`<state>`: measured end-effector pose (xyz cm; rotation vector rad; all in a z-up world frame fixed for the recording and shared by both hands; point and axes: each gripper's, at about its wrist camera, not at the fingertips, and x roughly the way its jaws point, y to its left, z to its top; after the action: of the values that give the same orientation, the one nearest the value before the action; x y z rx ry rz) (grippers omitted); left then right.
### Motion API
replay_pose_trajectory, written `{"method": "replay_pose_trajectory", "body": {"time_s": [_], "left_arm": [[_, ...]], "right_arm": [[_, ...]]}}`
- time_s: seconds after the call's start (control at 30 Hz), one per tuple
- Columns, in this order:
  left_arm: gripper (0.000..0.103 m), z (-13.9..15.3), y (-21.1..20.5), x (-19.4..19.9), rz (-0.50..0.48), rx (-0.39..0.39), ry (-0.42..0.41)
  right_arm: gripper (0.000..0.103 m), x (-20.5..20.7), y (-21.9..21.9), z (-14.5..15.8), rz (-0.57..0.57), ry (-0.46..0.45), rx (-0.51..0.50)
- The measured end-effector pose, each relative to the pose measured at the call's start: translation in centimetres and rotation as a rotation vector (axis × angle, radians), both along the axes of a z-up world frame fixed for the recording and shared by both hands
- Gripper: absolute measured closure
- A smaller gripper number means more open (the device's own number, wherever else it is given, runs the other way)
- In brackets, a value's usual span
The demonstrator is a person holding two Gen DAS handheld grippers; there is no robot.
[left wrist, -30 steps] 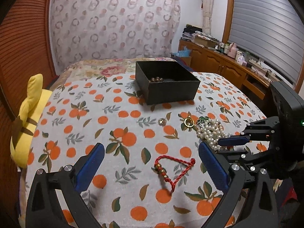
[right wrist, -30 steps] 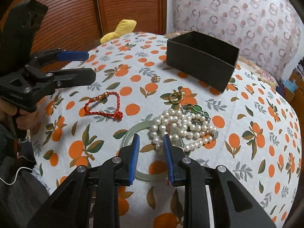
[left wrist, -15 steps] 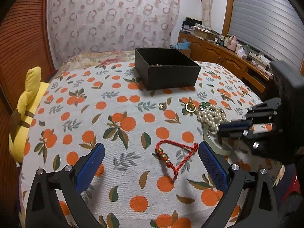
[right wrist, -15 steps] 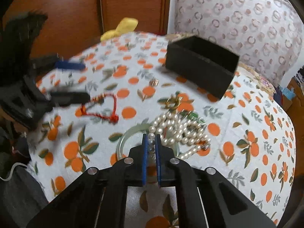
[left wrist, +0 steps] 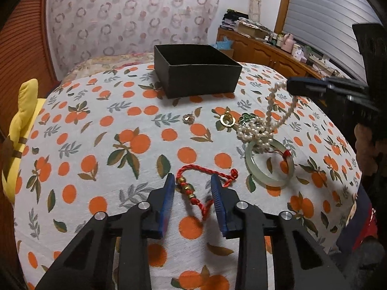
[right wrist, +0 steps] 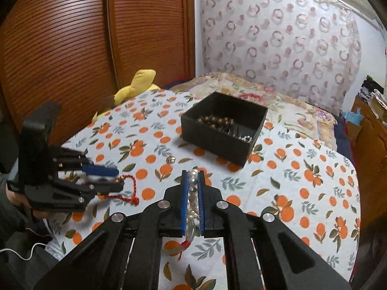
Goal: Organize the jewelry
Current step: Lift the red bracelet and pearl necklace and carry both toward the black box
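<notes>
Pearl necklace (right wrist: pixel 192 188) hangs clamped in the right gripper (right wrist: pixel 192 193), the black box (right wrist: pixel 223 130) at one o'clock ahead, while the left gripper (left wrist: pixel 192 188), jaws closing, straddles the red cord bracelet (left wrist: pixel 205 181).

A white cloth printed with oranges and leaves (left wrist: pixel 135 145) covered the bed. A yellow plush toy (left wrist: pixel 21 125) lay at its edge beside ribbed wooden doors (right wrist: pixel 72 48). A ring-patterned curtain (left wrist: pixel 133 17) hung behind, and a cluttered wooden cabinet (left wrist: pixel 271 50) stood under a slatted window blind (left wrist: pixel 326 17).
</notes>
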<state>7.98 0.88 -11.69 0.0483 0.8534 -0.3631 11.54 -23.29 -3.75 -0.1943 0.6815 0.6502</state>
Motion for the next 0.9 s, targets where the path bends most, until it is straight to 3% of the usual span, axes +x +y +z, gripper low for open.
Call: {"method": "replay_pose_trajectory", "body": {"time_s": [0.27, 0.47, 0.9], "left_arm": [[0.083, -0.6, -0.5, 0.5, 0.008, 0.022, 0.007], [0.097, -0.8, -0.7, 0.8, 0.014, 0.041, 0.004], [0.097, 1.5, -0.5, 1.6, 0.046, 0.013, -0.056]], "right_arm": [[0.094, 0.1, -0.7, 2.3, -0.021, -0.049, 0.031], [0.094, 0.1, -0.9, 3.7, -0.027, -0.080, 0.037], [0.094, 0.7, -1.0, 6.8, -0.040, -0.143, 0.050]]}}
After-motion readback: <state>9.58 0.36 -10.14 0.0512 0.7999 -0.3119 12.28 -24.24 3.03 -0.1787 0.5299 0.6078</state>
